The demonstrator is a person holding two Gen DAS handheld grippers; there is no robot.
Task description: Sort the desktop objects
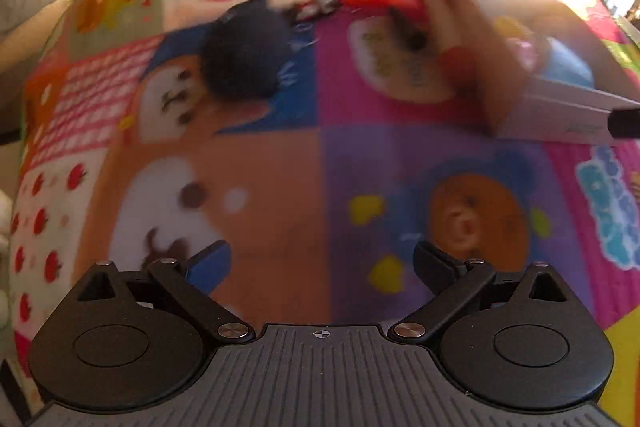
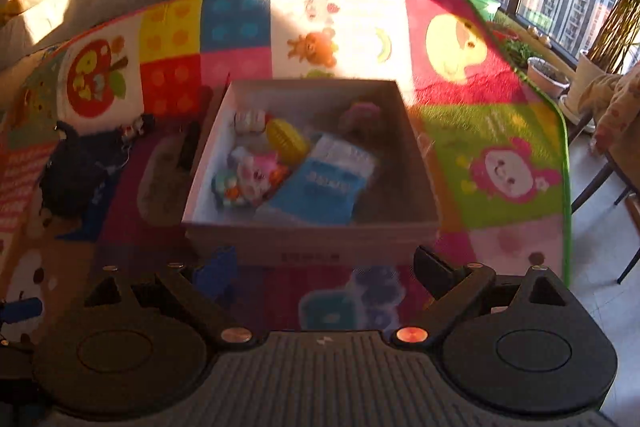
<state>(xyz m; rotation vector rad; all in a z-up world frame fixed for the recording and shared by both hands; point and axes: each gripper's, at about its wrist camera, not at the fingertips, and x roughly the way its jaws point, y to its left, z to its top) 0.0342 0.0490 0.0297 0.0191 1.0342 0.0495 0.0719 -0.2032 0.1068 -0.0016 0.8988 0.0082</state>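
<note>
The left gripper has its fingers wide apart with nothing between them. Just past them is bare mat. Farther ahead and a little to the left lies a dark soft thing, maybe a cloth bag; the picture is too blurry to be sure. Beyond it is a small toy car, and ahead to the right the near corner of the box.

The right gripper also has its fingers spread wide and holds nothing. The box sits just in front of them, already holding a yellow toy, a pink toy and a blue pack.

The dark thing and the car look like what is left to sort. A good way would be to bring the left fingers down over the middle of the dark thing, squeeze firmly, then lift it well above the box wall before letting go.

There is lots of free mat around the left fingers. The mat's edge is off to the right of the box, so it is best to stay clear of that side.
</note>
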